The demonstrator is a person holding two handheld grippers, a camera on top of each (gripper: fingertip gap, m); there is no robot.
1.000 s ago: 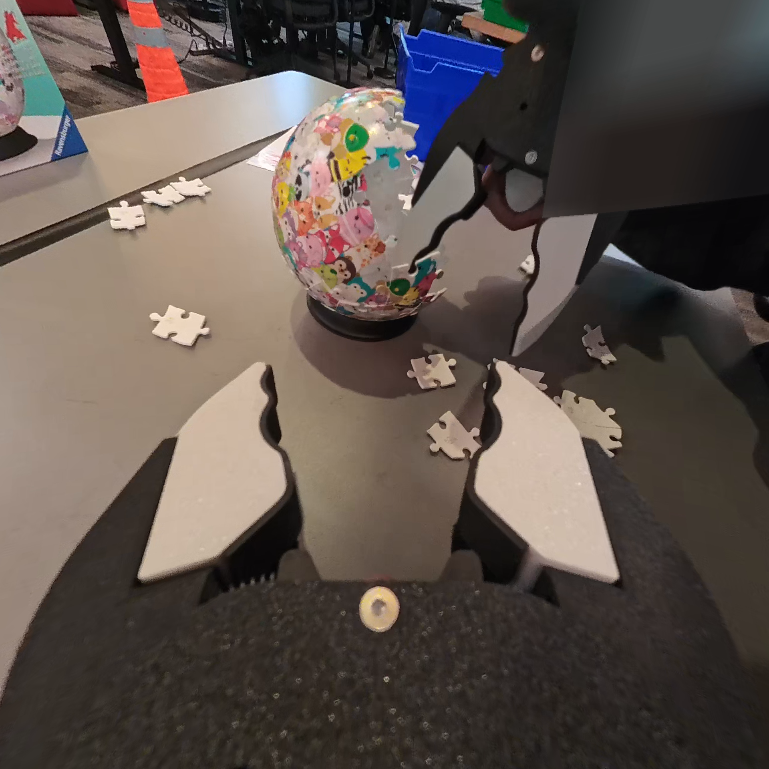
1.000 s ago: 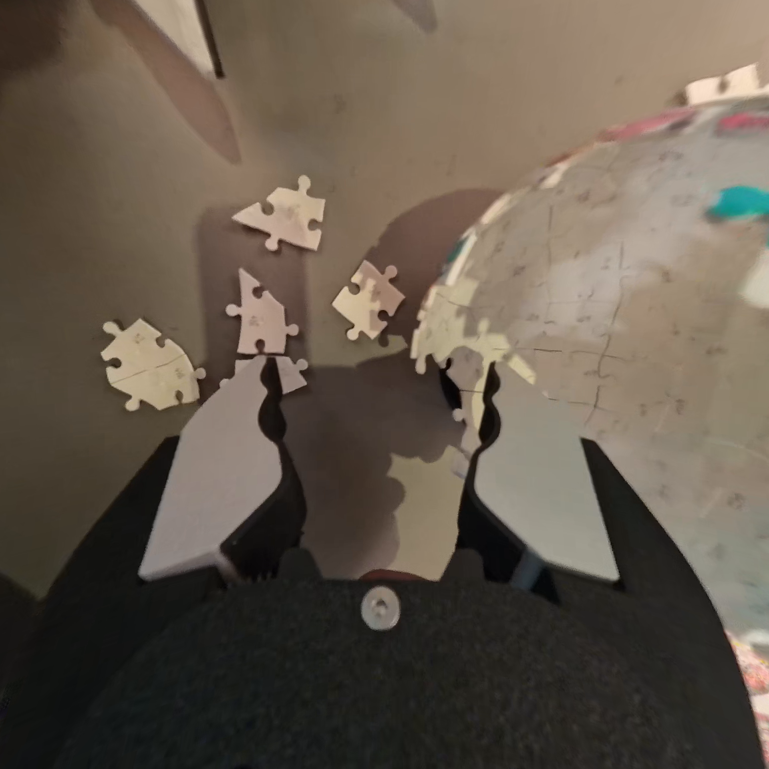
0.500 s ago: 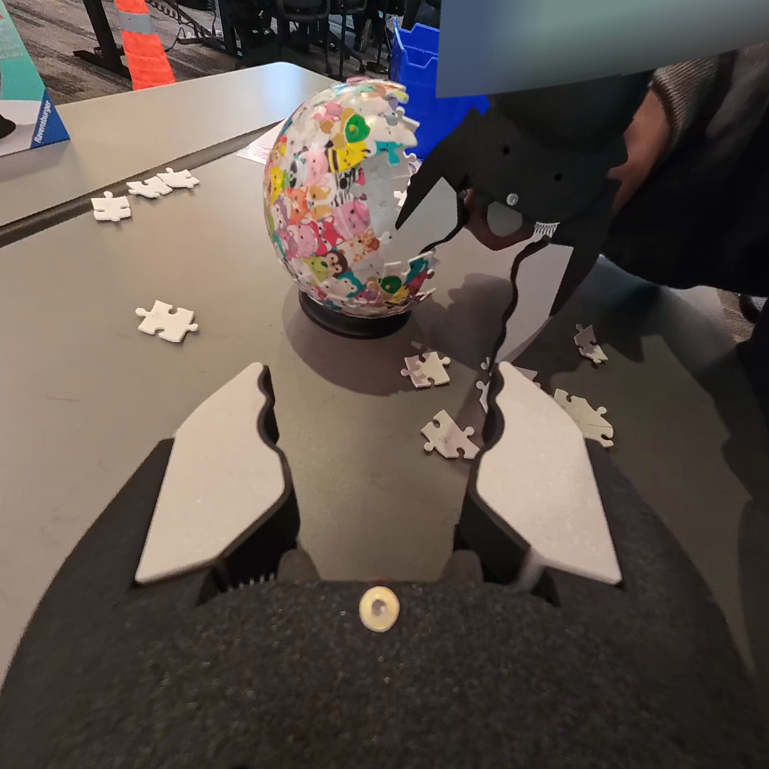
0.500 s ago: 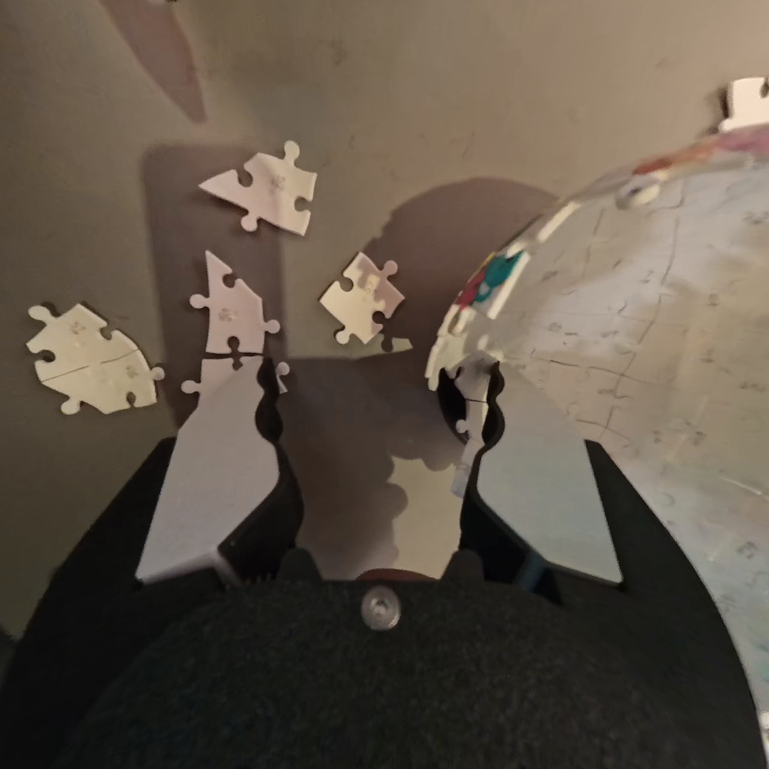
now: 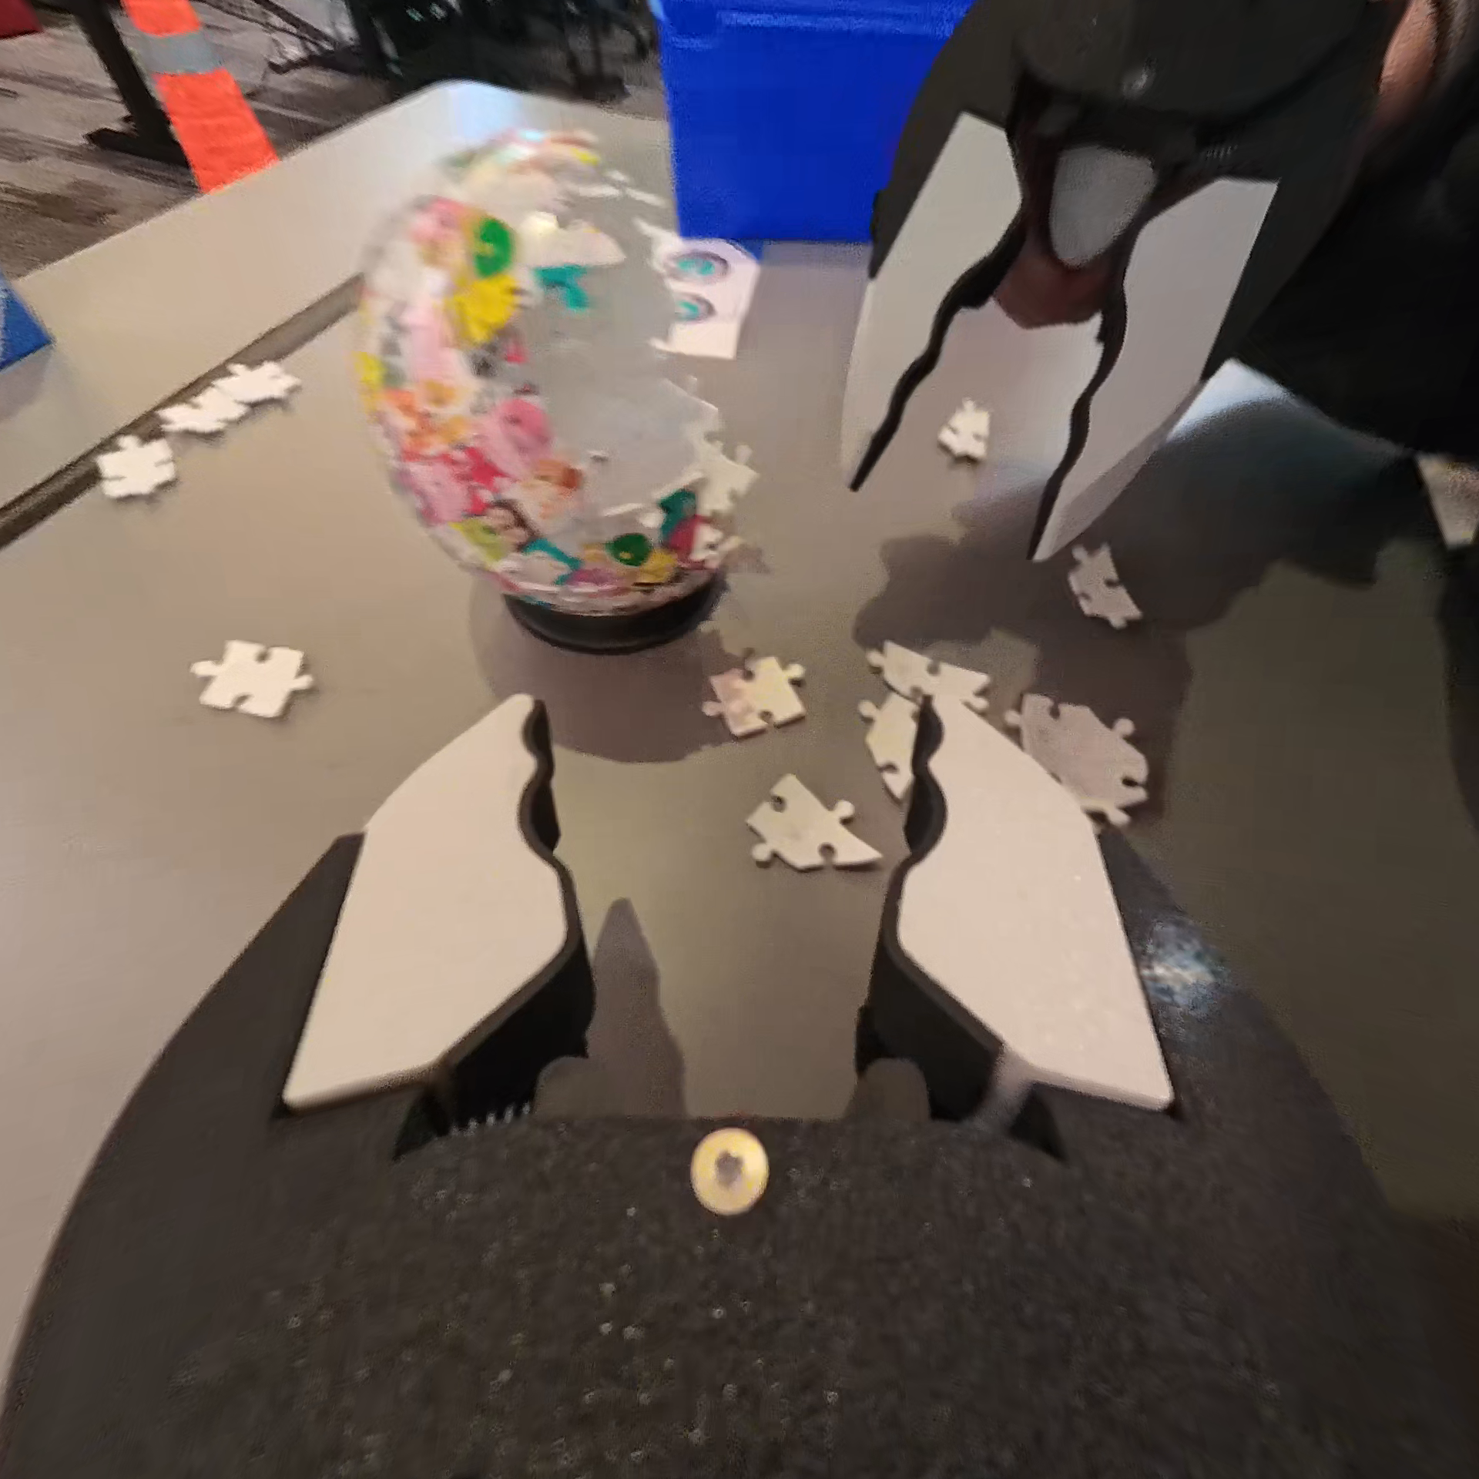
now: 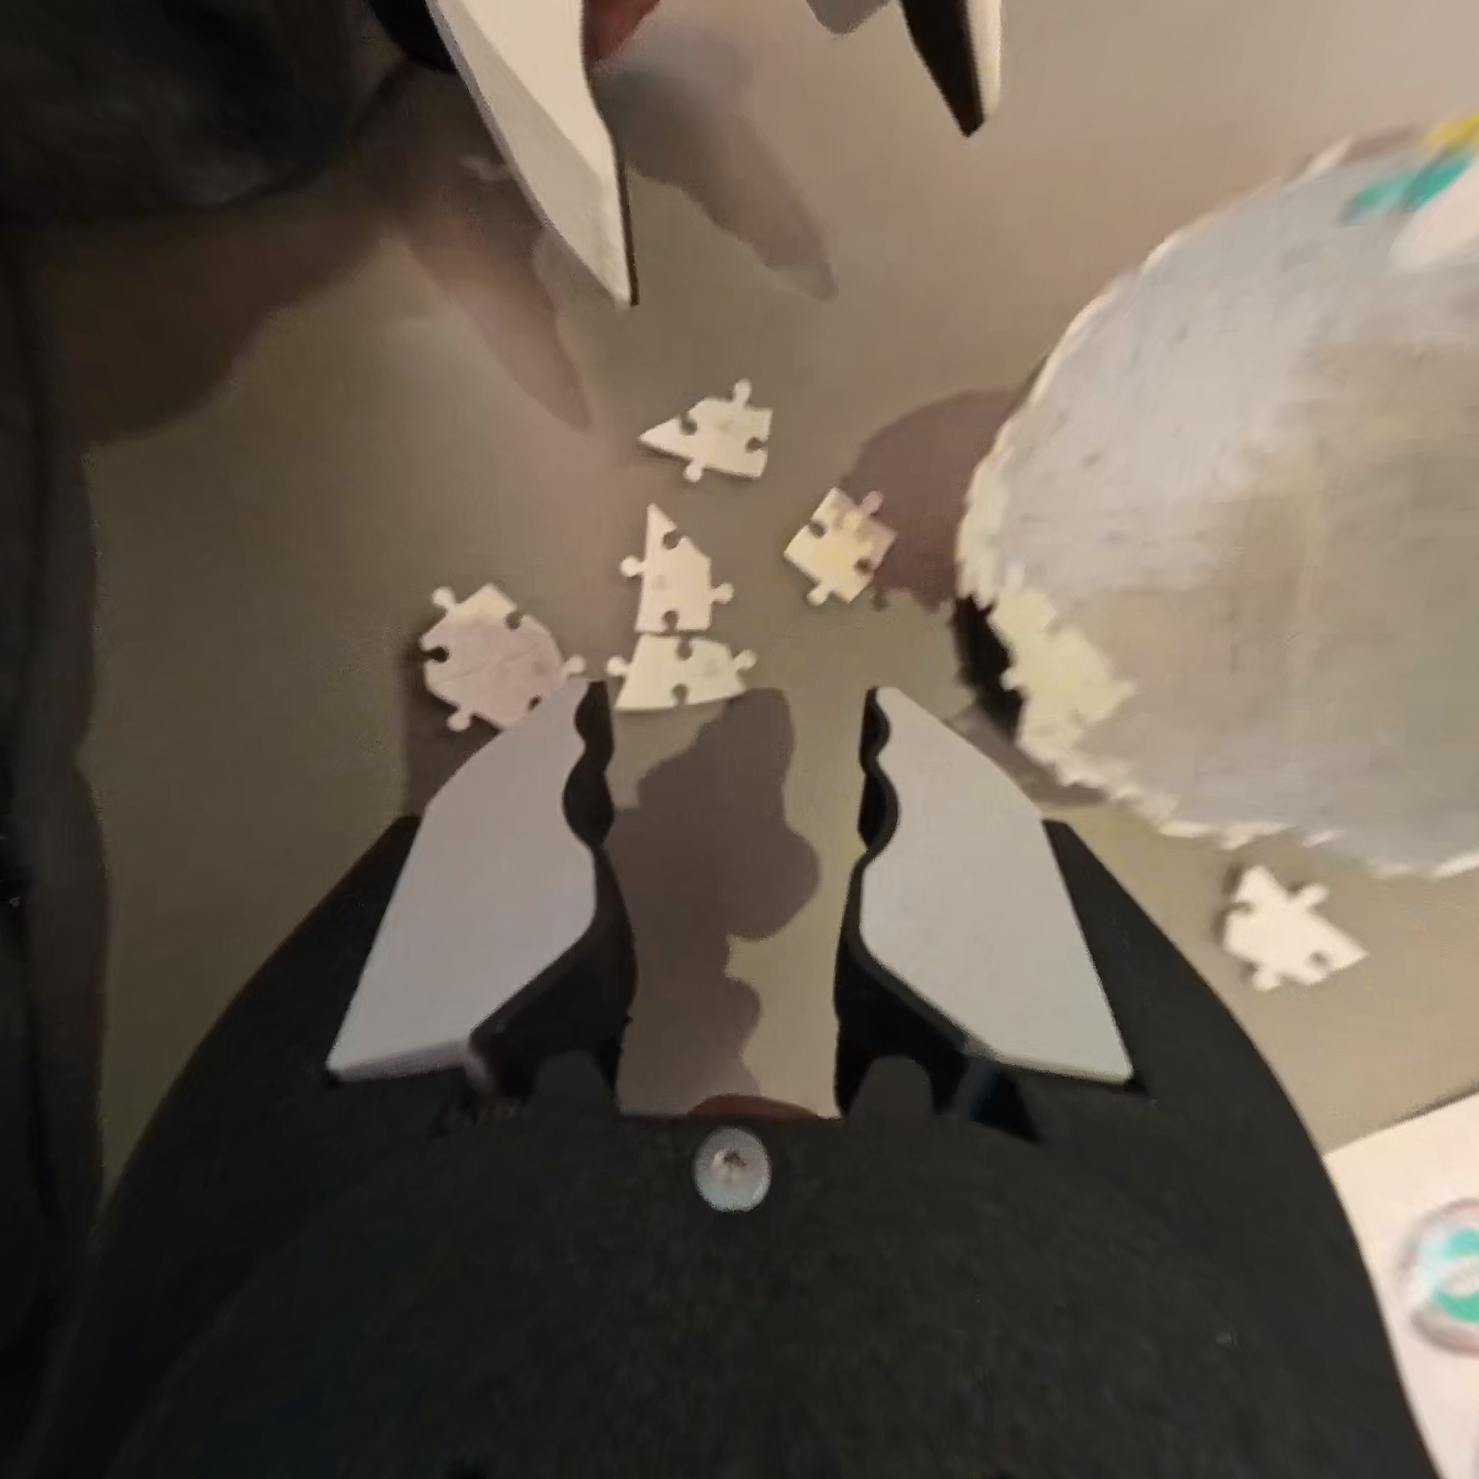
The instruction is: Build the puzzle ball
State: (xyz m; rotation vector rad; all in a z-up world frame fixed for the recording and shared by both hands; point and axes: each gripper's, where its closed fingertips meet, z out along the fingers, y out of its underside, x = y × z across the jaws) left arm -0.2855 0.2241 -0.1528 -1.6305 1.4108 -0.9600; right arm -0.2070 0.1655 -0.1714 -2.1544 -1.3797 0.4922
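The puzzle ball (image 5: 496, 384) stands on a black stand (image 5: 616, 620) on the grey table (image 5: 200, 840); one side is colourful and its right side is open with a jagged edge. In the right wrist view the ball (image 6: 1240, 560) shows its pale inner face. My left gripper (image 5: 730, 712) is open and empty, low over the table just before the loose white pieces (image 5: 808, 824). My right gripper (image 6: 736, 696) is open and empty above several pieces (image 6: 676, 576), beside the ball. It also shows in the left wrist view (image 5: 948, 520), held right of the ball with nothing between its fingers.
More white pieces lie left of the ball (image 5: 252, 676) and farther back (image 5: 136, 464). A blue bin (image 5: 776, 120) and an orange cone (image 5: 208, 96) stand beyond the table. A paper sheet with round pictures (image 5: 704, 296) lies behind the ball.
My right gripper has drawn back from the ball's open edge to above the loose pieces, and its fingers have come closer together. My left gripper has moved forward towards the pieces.
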